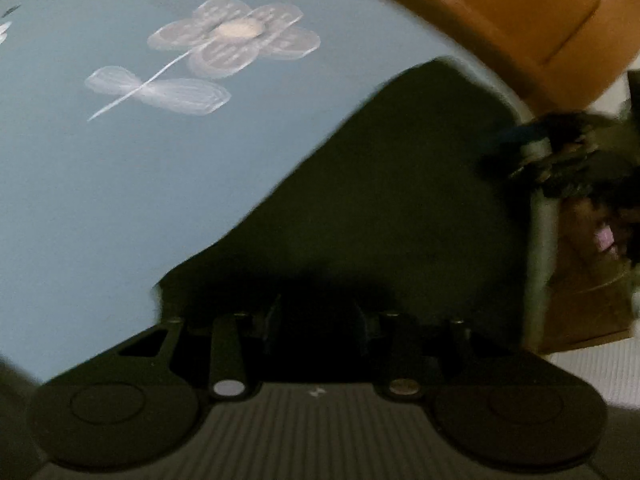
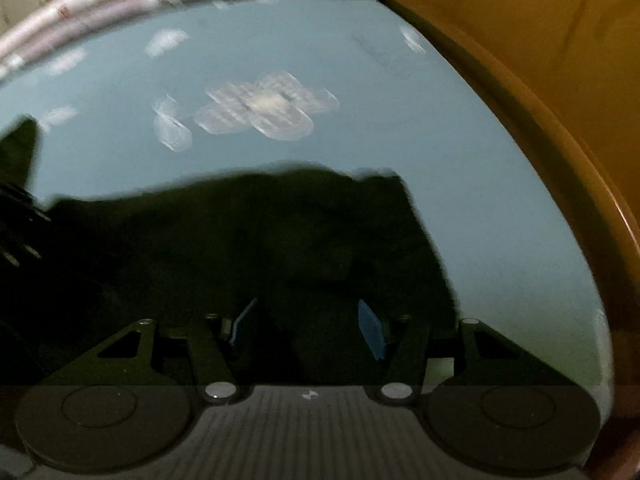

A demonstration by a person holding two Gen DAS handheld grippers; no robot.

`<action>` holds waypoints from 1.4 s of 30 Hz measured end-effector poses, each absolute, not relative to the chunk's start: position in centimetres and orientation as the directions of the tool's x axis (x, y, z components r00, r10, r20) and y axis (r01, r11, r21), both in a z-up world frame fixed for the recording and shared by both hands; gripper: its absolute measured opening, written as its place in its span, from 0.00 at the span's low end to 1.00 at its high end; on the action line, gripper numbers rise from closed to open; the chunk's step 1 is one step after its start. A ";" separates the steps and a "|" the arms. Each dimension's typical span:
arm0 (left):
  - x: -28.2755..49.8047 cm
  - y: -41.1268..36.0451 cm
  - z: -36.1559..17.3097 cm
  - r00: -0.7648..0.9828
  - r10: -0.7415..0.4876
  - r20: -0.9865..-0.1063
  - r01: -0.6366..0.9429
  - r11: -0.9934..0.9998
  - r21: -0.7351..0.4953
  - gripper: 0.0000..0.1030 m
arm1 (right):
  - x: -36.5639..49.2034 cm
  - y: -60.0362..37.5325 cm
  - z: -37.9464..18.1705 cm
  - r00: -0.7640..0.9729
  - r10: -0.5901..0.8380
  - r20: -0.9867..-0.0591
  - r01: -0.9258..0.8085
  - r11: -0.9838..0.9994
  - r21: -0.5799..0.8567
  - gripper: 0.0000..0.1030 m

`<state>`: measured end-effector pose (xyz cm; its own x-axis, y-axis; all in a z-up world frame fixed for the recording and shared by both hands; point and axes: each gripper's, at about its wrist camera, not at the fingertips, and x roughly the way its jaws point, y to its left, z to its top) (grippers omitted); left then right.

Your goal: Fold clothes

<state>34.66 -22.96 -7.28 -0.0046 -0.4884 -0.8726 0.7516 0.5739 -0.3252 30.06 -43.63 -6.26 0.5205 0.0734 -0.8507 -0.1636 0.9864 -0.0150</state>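
Note:
A black garment (image 1: 380, 200) lies on a light blue bedsheet (image 1: 80, 180) with white flower prints. In the left wrist view its straight edge runs diagonally from lower left to upper right. My left gripper (image 1: 316, 312) sits low over the garment; its dark fingers blend with the cloth and the frame is blurred. In the right wrist view the garment (image 2: 240, 248) fills the lower middle. My right gripper (image 2: 306, 328) is right over it, with blue-padded fingers (image 2: 372, 328) standing apart and dark cloth between them. The other gripper (image 2: 20, 184) shows at the left edge.
An orange-brown wooden bed frame (image 1: 520, 20) curves along the bed's right side, also in the right wrist view (image 2: 560, 100). A pale striped pillow or bedding roll (image 2: 80, 12) lies at the far end. The right gripper and a gloved hand (image 1: 580, 160) show at the left view's right edge.

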 end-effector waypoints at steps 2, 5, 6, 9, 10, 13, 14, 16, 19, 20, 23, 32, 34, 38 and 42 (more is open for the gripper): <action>35.2 -22.1 -7.4 -0.008 -0.490 -0.872 0.730 0.593 -0.340 0.32 | 29.9 -44.6 -6.6 0.517 0.078 -0.853 -0.164 0.987 -0.008 0.54; 35.2 -21.7 -6.6 0.016 -0.460 -0.888 0.710 0.631 -0.314 0.32 | 30.0 -44.4 -6.1 0.508 0.081 -0.858 -0.182 0.983 -0.014 0.55; 35.0 -21.5 -6.2 0.028 -0.451 -0.892 0.699 0.647 -0.305 0.32 | 30.0 -44.0 -5.7 0.508 0.083 -0.857 -0.188 0.982 -0.017 0.57; 34.3 -20.7 -4.6 0.079 -0.459 -0.885 0.654 0.693 -0.302 0.37 | 29.8 -42.8 -3.9 0.521 0.144 -0.841 -0.219 0.975 0.032 0.58; 33.9 -20.2 -4.0 0.100 -0.470 -0.877 0.639 0.706 -0.305 0.40 | 29.8 -42.0 -3.5 0.523 0.168 -0.836 -0.243 0.969 0.043 0.60; 32.9 -17.5 -2.8 0.178 -0.506 -0.844 0.580 0.747 -0.326 0.42 | 29.4 -38.8 -3.1 0.522 0.221 -0.824 -0.339 0.940 0.037 0.61; 32.7 -16.4 -2.6 0.202 -0.510 -0.836 0.553 0.764 -0.333 0.42 | 29.0 -37.4 -3.0 0.520 0.231 -0.823 -0.370 0.928 0.026 0.61; 32.0 -13.6 -2.3 0.246 -0.493 -0.834 0.495 0.804 -0.329 0.42 | 28.3 -34.4 -3.2 0.508 0.259 -0.821 -0.409 0.912 0.034 0.61; 31.2 -8.5 -2.4 0.279 -0.458 -0.844 0.403 0.854 -0.330 0.42 | 26.9 -29.7 -3.1 0.495 0.310 -0.812 -0.428 0.900 0.083 0.61; 30.9 -6.9 -2.5 0.288 -0.447 -0.847 0.377 0.866 -0.329 0.43 | 26.5 -27.9 -3.0 0.496 0.322 -0.806 -0.431 0.897 0.093 0.61; 29.7 -2.7 -2.7 0.333 -0.406 -0.851 0.359 0.889 -0.284 0.46 | 25.2 -23.2 -2.7 0.502 0.353 -0.789 -0.444 0.889 0.115 0.63; 25.4 3.5 -5.6 0.378 -0.483 -0.790 0.364 0.862 -0.352 0.48 | 21.7 -15.1 -3.5 0.607 0.255 -0.753 -0.440 0.897 -0.051 0.68; 25.1 4.3 -6.4 0.366 -0.504 -0.783 0.372 0.850 -0.373 0.49 | 21.8 -13.9 -4.1 0.621 0.271 -0.736 -0.471 0.879 -0.074 0.68; 25.3 4.4 -6.8 0.383 -0.504 -0.774 0.395 0.847 -0.356 0.50 | 21.3 -11.9 -5.7 0.652 0.343 -0.677 -0.545 0.832 -0.104 0.68; 25.4 4.5 -7.2 0.399 -0.504 -0.766 0.418 0.843 -0.337 0.52 | 20.2 -10.7 -7.5 0.609 0.423 -0.671 -0.646 0.756 -0.110 0.68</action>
